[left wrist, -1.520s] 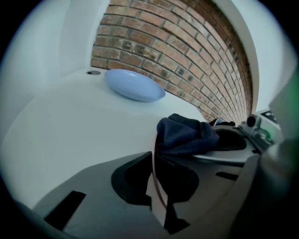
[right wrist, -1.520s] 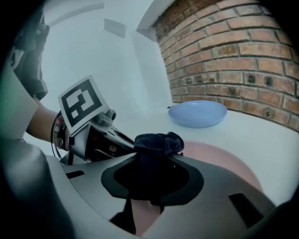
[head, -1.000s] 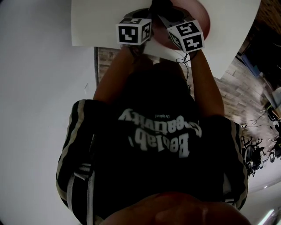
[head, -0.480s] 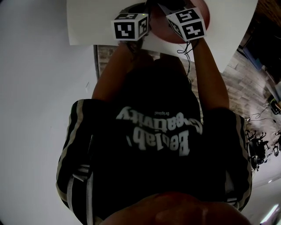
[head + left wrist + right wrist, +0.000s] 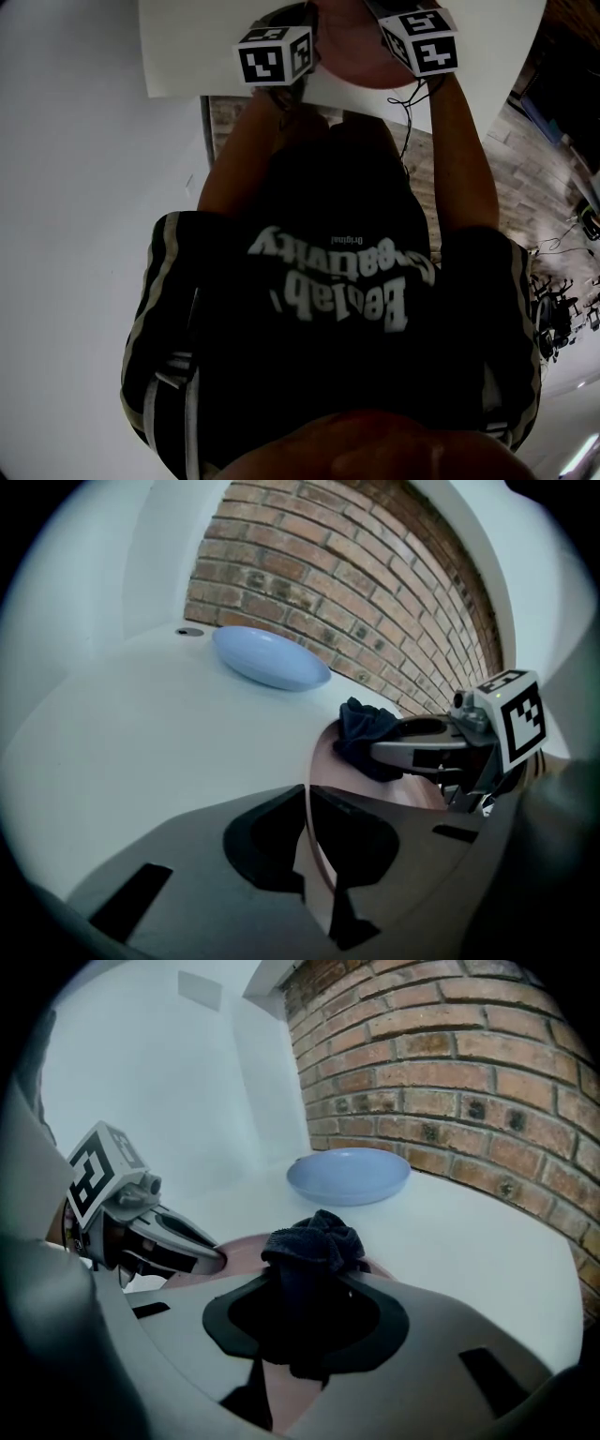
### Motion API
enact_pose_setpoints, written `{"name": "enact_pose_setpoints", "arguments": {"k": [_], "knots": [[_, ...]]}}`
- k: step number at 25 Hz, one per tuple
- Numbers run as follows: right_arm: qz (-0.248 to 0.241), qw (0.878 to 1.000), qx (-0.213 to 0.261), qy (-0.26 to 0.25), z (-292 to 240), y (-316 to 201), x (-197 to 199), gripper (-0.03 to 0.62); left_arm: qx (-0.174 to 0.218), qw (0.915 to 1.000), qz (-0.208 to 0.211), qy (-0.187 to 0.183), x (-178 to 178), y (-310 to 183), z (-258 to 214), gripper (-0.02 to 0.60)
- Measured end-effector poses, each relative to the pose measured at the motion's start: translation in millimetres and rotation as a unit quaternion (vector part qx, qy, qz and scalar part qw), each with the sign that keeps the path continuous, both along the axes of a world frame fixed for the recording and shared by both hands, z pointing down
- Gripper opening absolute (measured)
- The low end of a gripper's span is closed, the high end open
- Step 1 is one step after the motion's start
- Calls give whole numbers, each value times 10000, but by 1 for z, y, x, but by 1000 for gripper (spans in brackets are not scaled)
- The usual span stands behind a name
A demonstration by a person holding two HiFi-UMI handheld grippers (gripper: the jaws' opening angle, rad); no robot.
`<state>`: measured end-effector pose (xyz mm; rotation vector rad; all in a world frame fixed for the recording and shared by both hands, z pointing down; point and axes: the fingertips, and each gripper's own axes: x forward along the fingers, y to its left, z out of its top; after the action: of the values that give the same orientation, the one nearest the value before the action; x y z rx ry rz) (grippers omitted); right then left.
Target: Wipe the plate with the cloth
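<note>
We see a white bench [image 5: 141,724] running up to a brick wall [image 5: 469,1082]. Near the edge of the bench, close to us, sits the reddish-brown plate [image 5: 352,56]. Farther back, well apart from it and near the wall, lies a pale blue dish [image 5: 349,1176]. Our left tongs [image 5: 307,803] are closed almost fully, pinching the plate's near rim, which runs as a thin edge between the two dark pads. Our right tongs [image 5: 305,1288] are clamped on the dark cloth [image 5: 314,1241]. The cloth fills the gap between the pads and bunches out past the tips in a crumpled wad. That wad sits down on the plate's surface, toward the far side, across from the rim the left tongs hold.
</note>
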<state>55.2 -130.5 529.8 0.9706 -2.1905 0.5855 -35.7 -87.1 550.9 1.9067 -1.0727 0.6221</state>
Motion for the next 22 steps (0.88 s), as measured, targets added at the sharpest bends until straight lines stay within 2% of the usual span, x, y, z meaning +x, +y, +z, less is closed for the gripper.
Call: {"name": "enact_pose_setpoints", "arguments": {"k": [8,13,22], "knots": [[176,9996,-55,207,-4,9,25,114,39,10000,14,-7,-8,5,-3,12],[113,9981,-137,588,-2,16,48,113,60,10000,11,-18,-1,1,0,12],[257,9969,-292,689,1,38,78,114,78,10000,30,-41,1,-2,1,13]]}}
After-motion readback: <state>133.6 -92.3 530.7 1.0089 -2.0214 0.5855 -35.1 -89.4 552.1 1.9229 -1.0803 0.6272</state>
